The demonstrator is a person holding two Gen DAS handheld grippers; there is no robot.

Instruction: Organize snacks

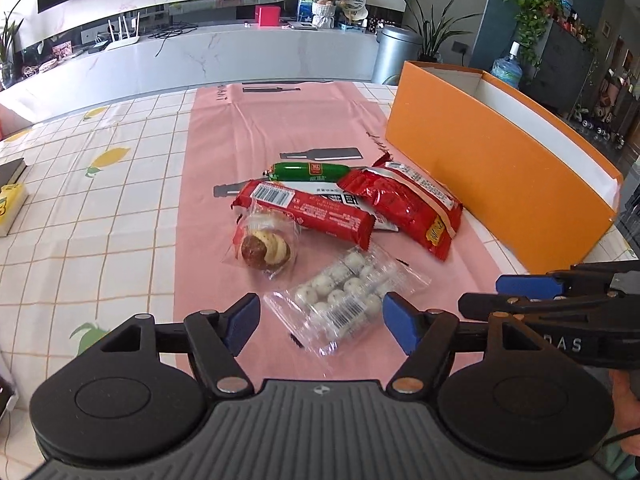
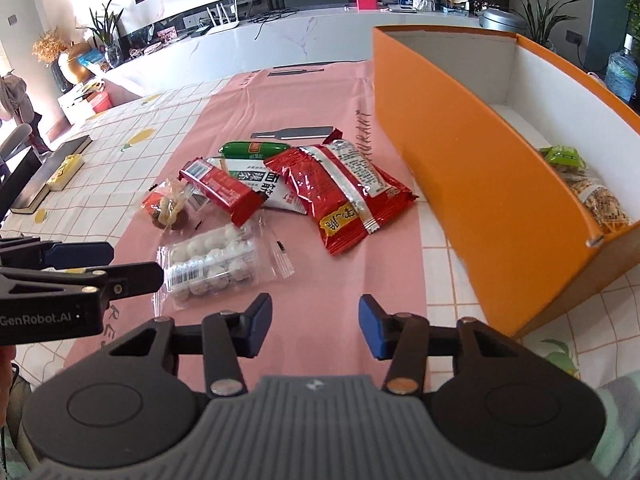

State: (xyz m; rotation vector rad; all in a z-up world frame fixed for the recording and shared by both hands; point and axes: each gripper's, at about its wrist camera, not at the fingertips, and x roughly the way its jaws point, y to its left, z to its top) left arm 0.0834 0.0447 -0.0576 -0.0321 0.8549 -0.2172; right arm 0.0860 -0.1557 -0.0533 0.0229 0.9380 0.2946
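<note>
Snacks lie in a pile on the pink mat [image 1: 280,120]: a clear pack of white balls [image 1: 344,296] [image 2: 212,260], a clear-wrapped cookie [image 1: 264,246] [image 2: 168,208], a red bar pack [image 1: 308,212] [image 2: 220,190], a big red bag [image 1: 404,204] [image 2: 340,192], a white pack [image 2: 272,188] under them and a green sausage [image 1: 308,171] [image 2: 254,149]. My left gripper [image 1: 320,320] is open, its pads on either side of the ball pack. My right gripper [image 2: 316,328] is open and empty over the mat, near the pile. The orange box [image 1: 496,176] [image 2: 472,184] stands to the right and holds a snack bag [image 2: 592,192].
The table has a checked lemon cloth [image 1: 100,200]. A dark book [image 2: 48,172] and a yellow pack [image 1: 8,208] lie at the left edge. A long white counter [image 1: 240,56] runs behind the table.
</note>
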